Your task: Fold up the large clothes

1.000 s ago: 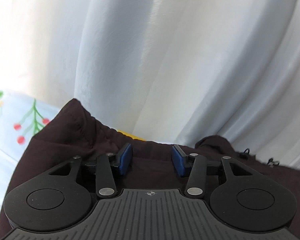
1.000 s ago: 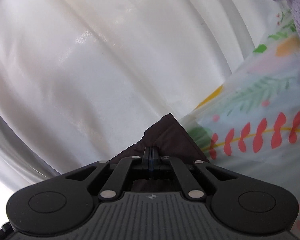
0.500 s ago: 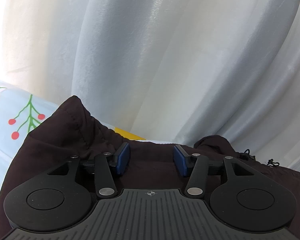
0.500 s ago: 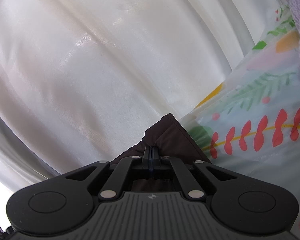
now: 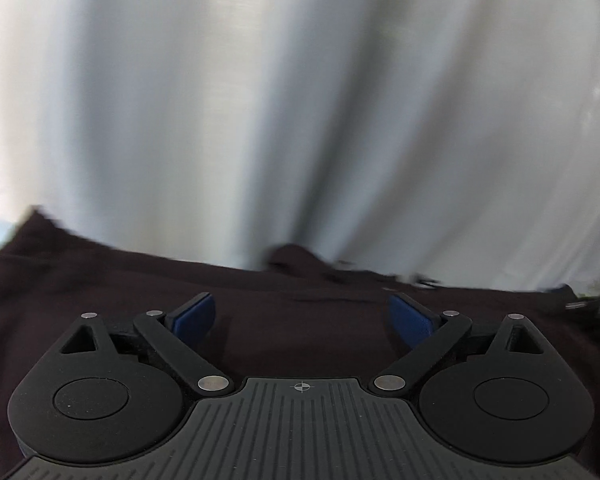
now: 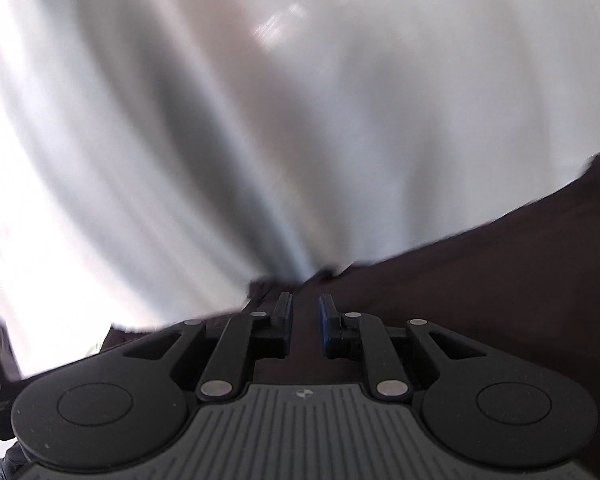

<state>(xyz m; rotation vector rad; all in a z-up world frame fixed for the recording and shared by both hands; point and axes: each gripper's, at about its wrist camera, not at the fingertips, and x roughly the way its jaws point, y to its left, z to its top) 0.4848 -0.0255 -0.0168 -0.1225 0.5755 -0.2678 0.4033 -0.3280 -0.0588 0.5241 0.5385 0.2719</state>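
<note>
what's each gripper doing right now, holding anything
left gripper: jaws opening wide, nothing gripped, dark garment below.
right gripper: jaws opening, small gap, garment released.

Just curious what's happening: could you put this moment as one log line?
step: releasing fold | left hand-held gripper: opening, empty | right hand-held gripper: opening, empty | garment: below both | backdrop: curtain

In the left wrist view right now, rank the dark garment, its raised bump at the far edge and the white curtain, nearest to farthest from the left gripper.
1. Dark garment: directly under and between the opening jaws of the left gripper, not pinched.
2. Raised bump: ahead, on the garment's far edge.
3. White curtain: behind everything, filling the background.
</note>
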